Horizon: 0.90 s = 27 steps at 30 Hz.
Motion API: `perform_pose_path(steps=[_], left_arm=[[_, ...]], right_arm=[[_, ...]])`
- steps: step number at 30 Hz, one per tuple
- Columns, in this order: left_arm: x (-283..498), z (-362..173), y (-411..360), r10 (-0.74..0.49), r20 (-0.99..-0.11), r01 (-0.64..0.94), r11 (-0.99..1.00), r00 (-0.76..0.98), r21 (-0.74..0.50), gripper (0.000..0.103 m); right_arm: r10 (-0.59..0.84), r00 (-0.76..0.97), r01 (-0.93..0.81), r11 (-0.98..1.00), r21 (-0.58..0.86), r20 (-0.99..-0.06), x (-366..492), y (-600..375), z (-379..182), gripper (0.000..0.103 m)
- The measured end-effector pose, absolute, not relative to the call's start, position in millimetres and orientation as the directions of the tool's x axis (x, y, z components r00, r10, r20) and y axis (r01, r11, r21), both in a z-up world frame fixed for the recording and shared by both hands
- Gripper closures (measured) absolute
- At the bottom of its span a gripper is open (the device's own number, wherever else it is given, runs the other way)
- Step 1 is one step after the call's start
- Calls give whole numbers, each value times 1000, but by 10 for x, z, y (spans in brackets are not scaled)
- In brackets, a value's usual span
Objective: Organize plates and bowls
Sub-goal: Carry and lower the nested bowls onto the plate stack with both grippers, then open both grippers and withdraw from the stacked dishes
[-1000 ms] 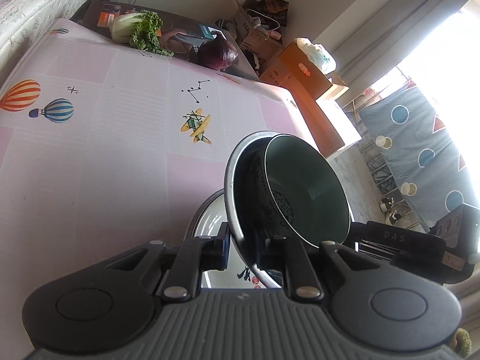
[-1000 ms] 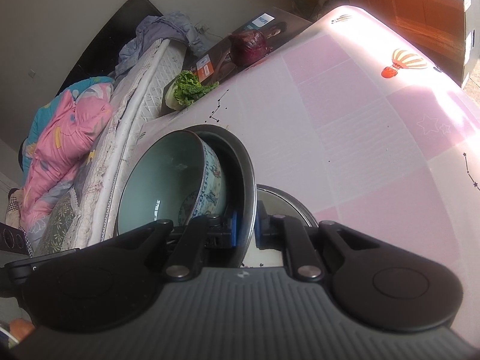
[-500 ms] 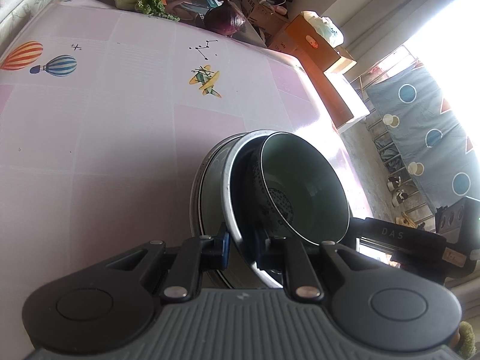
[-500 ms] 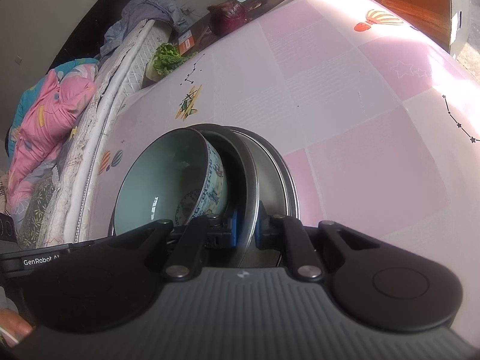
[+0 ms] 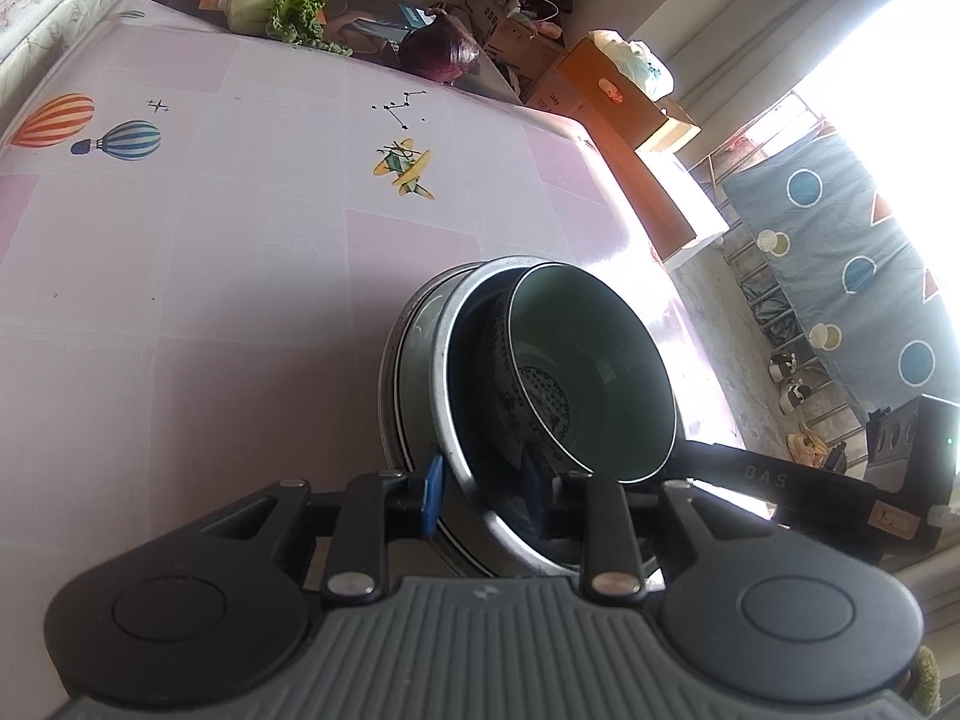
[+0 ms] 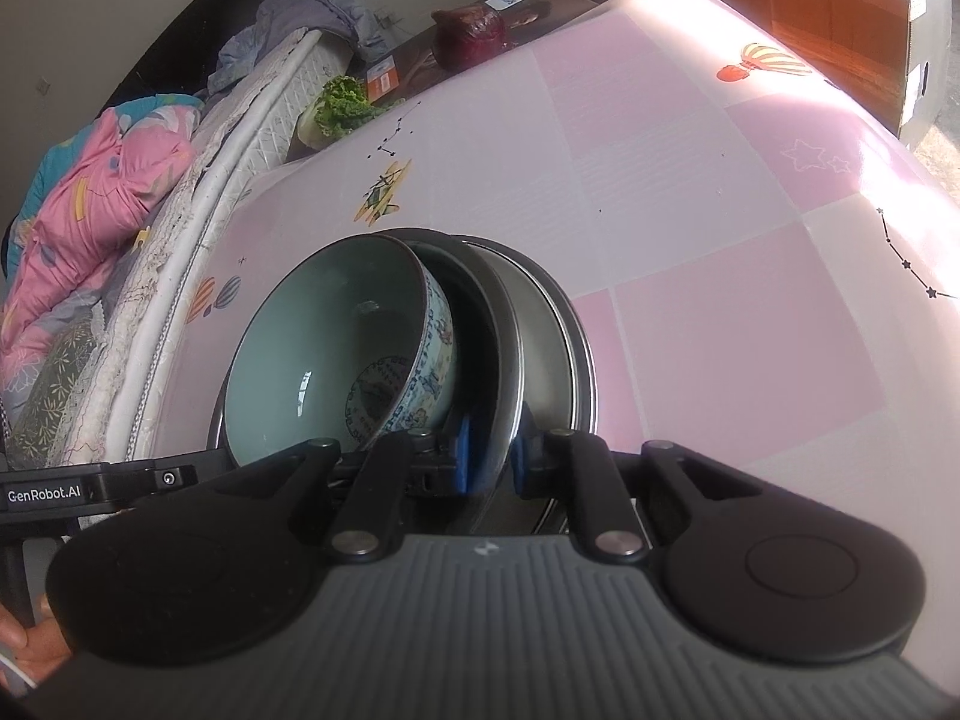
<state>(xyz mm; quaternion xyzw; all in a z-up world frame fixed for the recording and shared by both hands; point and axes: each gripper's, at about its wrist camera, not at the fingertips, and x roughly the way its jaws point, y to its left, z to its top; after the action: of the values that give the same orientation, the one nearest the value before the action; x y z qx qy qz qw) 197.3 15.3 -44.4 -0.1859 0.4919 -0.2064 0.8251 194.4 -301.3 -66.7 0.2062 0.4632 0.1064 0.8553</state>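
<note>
A pale green ceramic bowl [image 5: 594,372] [image 6: 324,348] with a blue pattern sits tilted in a shallow metal plate [image 5: 459,420] [image 6: 510,372]. That plate rests nested on a second metal plate [image 5: 402,354] [image 6: 567,348] lying on the pink tablecloth. My left gripper [image 5: 483,483] straddles the upper plate's near rim; its jaws are opening and a gap shows beside the left pad. My right gripper [image 6: 492,450] straddles the same plate's rim from the opposite side. Its jaws are opening slightly, with the rim still between them.
The tablecloth [image 5: 240,240] carries balloon and plane prints. A leafy cabbage [image 5: 276,0] and a red cabbage [image 5: 441,51] lie at the far edge. A bed with pink bedding [image 6: 90,180] flanks one side, cardboard boxes [image 5: 606,96] the other.
The plate with the bowl came down onto the second metal plate on the table. Both grippers' pads have spread slightly off the rim.
</note>
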Motion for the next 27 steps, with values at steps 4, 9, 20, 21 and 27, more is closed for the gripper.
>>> perform_pose_path(steps=[4, 9, 20, 21, 27], left_arm=[[1821, -341, 181, -515, -718, 189, 852, 469, -487, 66], [1511, -145, 170, -459, -696, 258, 888, 552, -381, 44], [747, 180, -44, -244, -627, 218, 969, 740, -120, 0], [717, 174, -81, -216, -634, 197, 975, 742, -101, 0], [599, 123, -237, -79, -641, 94, 996, 764, -10, 0]], right_arm=[[363, 576, 3, 895, 446, -732, 1829, -3078, -591, 78], [345, 641, -19, 900, 435, -685, 1532, -3178, -411, 38], [142, 819, -64, 986, 157, -556, 469, -2944, -21, 1], [120, 823, -51, 989, 138, -555, 395, -2917, -24, 1], [-22, 817, 48, 998, 30, -577, 120, -2783, -94, 1]])
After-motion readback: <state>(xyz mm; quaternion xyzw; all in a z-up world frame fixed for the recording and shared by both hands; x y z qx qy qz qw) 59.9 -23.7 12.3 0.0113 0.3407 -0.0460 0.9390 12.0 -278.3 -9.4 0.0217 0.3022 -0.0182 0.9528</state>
